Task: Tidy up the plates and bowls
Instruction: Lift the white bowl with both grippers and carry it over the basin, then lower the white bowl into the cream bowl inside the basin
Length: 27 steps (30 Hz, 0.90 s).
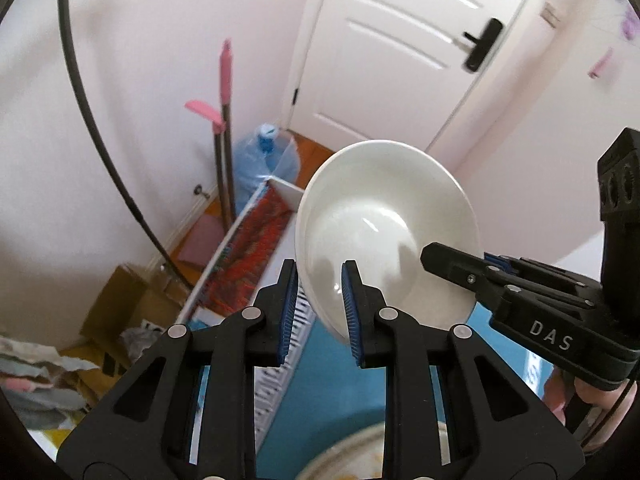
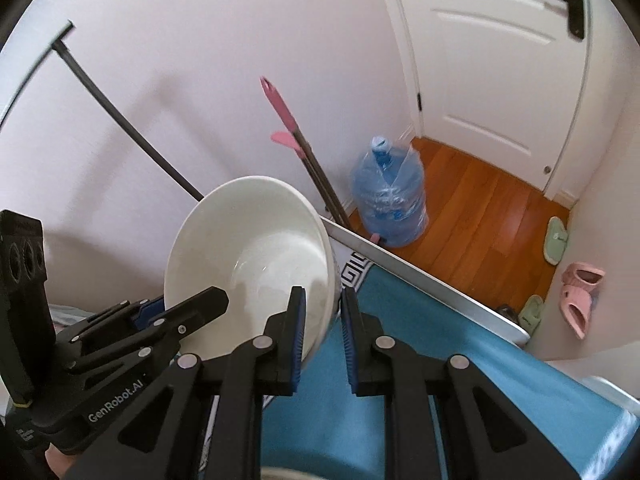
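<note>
Left wrist view: white bowl point(image 1: 384, 232) at frame centre, lifted clear above blue cloth point(image 1: 332, 380), rim pinched by left gripper point(image 1: 320, 308) and right gripper point(image 1: 452, 264), both clamped narrow. Likely hazard: glazed rim slipping free if either pinch loosens or pulls apart.

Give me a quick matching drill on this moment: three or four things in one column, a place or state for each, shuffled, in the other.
Things:
1. white bowl
2. water jug
3. pink slippers
4. door

Places or states:
A. closed, behind the jug
B. on the floor by the right wall
C. lifted, rim clamped by the left gripper and the right gripper
D. standing on the wood floor in the corner

Pairs: 1-C, 2-D, 3-B, 4-A
</note>
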Each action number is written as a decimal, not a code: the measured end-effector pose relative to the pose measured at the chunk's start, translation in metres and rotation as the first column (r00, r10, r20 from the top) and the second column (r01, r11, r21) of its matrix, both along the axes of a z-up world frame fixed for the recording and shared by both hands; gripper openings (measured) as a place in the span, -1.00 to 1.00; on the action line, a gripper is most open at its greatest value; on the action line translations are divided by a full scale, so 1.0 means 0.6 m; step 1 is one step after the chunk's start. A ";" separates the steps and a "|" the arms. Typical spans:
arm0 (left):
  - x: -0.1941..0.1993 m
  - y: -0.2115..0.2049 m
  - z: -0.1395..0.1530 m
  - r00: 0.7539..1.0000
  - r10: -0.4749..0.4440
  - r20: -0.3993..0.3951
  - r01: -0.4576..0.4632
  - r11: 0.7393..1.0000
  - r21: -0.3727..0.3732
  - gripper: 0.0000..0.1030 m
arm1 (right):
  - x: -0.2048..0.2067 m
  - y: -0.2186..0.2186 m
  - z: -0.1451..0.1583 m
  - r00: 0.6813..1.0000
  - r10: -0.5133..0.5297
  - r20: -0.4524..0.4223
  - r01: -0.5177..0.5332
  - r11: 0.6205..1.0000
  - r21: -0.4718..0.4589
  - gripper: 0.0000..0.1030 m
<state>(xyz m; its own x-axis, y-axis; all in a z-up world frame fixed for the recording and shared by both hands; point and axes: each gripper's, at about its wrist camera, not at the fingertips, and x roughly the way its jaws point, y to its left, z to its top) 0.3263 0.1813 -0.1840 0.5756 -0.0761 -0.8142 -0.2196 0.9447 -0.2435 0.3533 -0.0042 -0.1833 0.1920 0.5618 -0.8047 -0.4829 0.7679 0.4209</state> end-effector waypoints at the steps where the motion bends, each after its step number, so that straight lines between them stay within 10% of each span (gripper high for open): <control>1: -0.012 -0.016 0.016 1.000 -0.010 0.008 0.010 1.000 0.008 -0.61 | -0.013 -0.019 0.020 1.000 -0.011 0.011 0.011 1.000 0.005 -0.69; 14: -0.164 -0.270 0.147 0.974 -0.204 0.099 0.204 0.979 0.011 -0.61 | -0.188 -0.280 0.166 0.977 -0.181 0.110 0.183 0.983 -0.016 -0.69; 27: -0.242 -0.543 0.090 0.898 -0.438 0.050 0.440 0.896 -0.058 -0.61 | -0.343 -0.542 0.122 0.915 -0.394 0.084 0.402 0.909 -0.107 -0.68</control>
<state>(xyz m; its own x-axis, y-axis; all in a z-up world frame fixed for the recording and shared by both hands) 0.1810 -0.1442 -0.1301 0.4990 -0.3807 -0.7785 0.2236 0.9245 -0.3088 0.1474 -0.3297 -0.1099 0.4289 0.3290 -0.8413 -0.1476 0.9443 0.2940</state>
